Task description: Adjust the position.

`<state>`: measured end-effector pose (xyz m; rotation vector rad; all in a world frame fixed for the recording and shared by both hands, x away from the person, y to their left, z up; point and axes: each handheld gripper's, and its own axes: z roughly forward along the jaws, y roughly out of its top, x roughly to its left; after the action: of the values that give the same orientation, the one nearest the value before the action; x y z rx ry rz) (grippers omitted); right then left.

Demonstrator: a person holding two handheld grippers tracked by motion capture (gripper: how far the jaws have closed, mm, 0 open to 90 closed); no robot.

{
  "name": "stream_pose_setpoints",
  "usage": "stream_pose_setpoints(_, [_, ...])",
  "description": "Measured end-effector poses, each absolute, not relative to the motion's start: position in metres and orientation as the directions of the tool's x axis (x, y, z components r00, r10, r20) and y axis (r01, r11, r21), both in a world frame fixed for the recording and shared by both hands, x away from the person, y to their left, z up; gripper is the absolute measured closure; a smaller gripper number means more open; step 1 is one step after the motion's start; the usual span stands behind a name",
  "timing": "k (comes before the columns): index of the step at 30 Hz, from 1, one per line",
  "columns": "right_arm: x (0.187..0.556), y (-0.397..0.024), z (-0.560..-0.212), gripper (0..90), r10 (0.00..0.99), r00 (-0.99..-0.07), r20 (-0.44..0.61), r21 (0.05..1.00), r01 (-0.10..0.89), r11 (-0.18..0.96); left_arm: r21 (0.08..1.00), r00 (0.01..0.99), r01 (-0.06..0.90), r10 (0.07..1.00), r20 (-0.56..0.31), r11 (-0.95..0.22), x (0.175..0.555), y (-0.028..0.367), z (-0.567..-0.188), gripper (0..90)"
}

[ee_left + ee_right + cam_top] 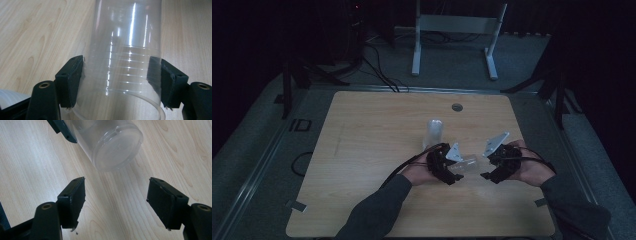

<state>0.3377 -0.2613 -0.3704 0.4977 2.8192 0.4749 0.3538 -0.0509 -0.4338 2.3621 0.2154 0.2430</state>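
A clear plastic cup (468,165) lies on its side just above the wooden table (362,150), with my left gripper (456,172) shut on it. In the left gripper view both black pads (72,75) press the ribbed wall of the cup (125,50) near its open rim. My right gripper (487,167) is a short way to the right of the cup, open, with nothing between its jaws. The right gripper (116,192) faces the round base of the cup (116,147), a gap apart from it. One pad of the left gripper (62,128) shows beside the cup.
A second pale translucent cup or stack (434,131) stands upside down on the table, just behind the left gripper. A round grommet (456,107) sits near the table's far edge. A white frame (452,22) stands on the floor beyond the table.
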Motion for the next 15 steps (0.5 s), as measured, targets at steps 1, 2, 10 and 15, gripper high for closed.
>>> stream_pose_setpoints(1, [0.337, -0.261, -0.37, 30.5, 0.36, -0.915, -0.181, 0.349, 0.282, 0.894, 0.693, 0.969, 0.082, 0.22, 0.113, -0.716, 0.354, -0.051, -0.434, 30.2])
stream_pose_setpoints(2, [0.337, -0.26, -0.37, 30.5, 0.355, -0.917, -0.182, 0.347, 0.277, 0.896, 0.689, 0.969, 0.08, 0.217, 0.114, -0.72, 0.354, -0.051, -0.434, 30.2])
stream_pose_setpoints(10, [0.335, -0.255, -0.372, 30.7, 0.316, -0.928, -0.197, 0.316, 0.246, 0.917, 0.667, 0.977, 0.063, 0.184, 0.111, -0.742, 0.351, -0.055, -0.438, 30.3])
stream_pose_setpoints(15, [0.332, -0.249, -0.372, 31.5, 0.281, -0.937, -0.206, 0.289, 0.217, 0.932, 0.655, 0.979, 0.051, 0.167, 0.116, -0.754, 0.349, -0.058, -0.439, 30.2])
